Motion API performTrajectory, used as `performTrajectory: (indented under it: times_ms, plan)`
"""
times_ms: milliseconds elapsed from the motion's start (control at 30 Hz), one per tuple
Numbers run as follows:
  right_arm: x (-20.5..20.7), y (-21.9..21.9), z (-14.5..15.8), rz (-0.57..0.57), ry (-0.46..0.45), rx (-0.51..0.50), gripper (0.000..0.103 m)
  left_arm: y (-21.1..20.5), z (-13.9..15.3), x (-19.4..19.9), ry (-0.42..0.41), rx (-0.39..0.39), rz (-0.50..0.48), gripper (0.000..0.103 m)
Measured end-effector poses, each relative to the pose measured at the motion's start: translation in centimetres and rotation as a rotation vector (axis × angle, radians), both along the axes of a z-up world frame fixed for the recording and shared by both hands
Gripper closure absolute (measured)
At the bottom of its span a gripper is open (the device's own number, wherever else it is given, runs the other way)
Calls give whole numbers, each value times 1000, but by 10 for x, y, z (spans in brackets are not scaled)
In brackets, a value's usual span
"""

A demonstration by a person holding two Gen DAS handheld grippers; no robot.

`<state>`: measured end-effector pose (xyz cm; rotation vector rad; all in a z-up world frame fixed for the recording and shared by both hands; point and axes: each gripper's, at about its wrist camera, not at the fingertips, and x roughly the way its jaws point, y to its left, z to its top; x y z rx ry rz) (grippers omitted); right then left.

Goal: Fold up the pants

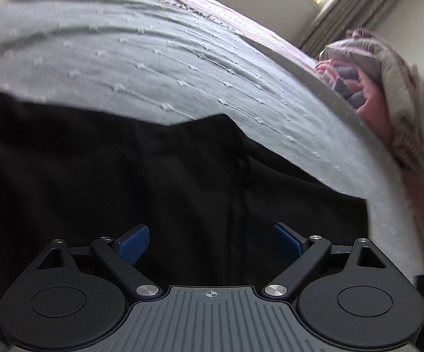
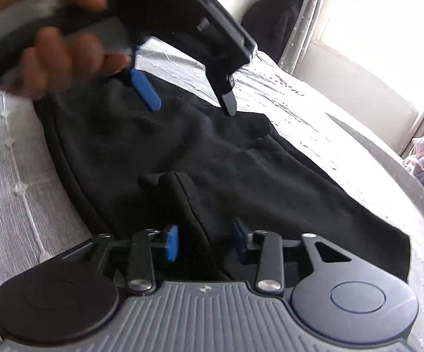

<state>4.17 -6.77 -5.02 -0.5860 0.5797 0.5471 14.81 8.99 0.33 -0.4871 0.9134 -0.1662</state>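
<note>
On the left side, the left hand (image 2: 65, 50) holds the left gripper (image 2: 192, 99) above the black pants (image 2: 212, 170). Its jaws are spread wide, with nothing between them; one blue pad (image 2: 145, 89) and the dark tip of the other finger hang just over the cloth. In the left wrist view the same gripper (image 1: 211, 242) shows both blue pads (image 1: 134, 242) far apart, and the pants (image 1: 123, 190) fill the space below them.

The pants lie on the bed (image 2: 21, 161), on a pale grey-white sheet (image 1: 153, 67) with small raised lines. They spread from the near left toward the far right, and one dark edge ends near the side of the bed. In the middle a part of the cloth is raised into a small fold, with a seam that runs toward the right gripper.

The right gripper (image 2: 206, 242) is low at the near edge of the pants. Its jaws are partly closed, and the seam edge of the cloth passes between the two blue pads (image 2: 172, 242); I cannot tell if they really press it or only stand beside it.

More to the right, a bunch of pink and grey bedding (image 1: 388, 88) lies at the side of the bed. Behind it there is a curtain (image 1: 344, 8) and a bright window (image 2: 373, 29)
</note>
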Motion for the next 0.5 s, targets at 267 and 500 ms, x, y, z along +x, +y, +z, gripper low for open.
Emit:
performTrajectory:
  times_ms: [267,500]
  plan:
    - [-12,10,14,44,-114,66,55,-10,-25,9,33,-119,-72,13]
    - [-21,21,13,64,-123,62,55,-12,-37,17,53,-205,-115,52]
